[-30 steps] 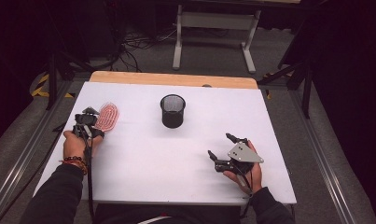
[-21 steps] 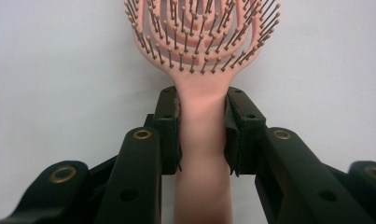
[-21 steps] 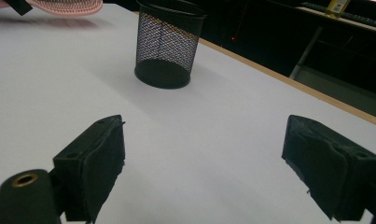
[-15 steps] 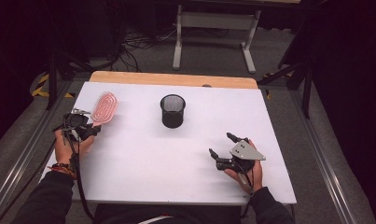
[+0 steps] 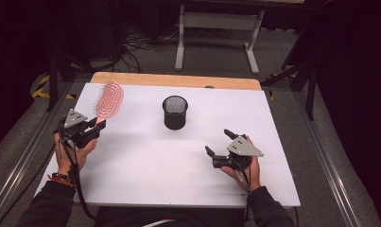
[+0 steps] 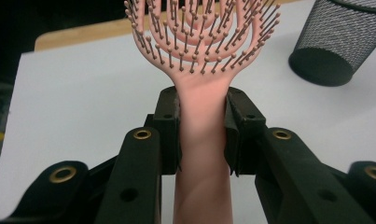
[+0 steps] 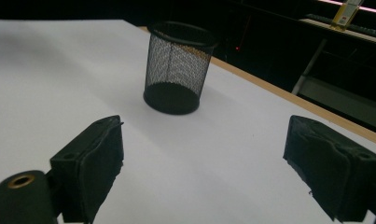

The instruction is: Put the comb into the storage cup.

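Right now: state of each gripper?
Left gripper: shut on the pink hairbrush, jaws clamped on its handle.
Right gripper: open, holding nothing, pointed toward the black mesh cup.

The left gripper (image 5: 94, 128) has drawn back toward the person's near-left side of the table, away from the spot beside the mesh cup (image 5: 175, 112) where it was a second ago. The pink hairbrush (image 5: 109, 99) clamped by its handle between the jaws has come up with it: earlier its head lay low by the gripper, now it stands raised and tilted, pointing toward the far edge, clear of the white tabletop (image 5: 145, 161).
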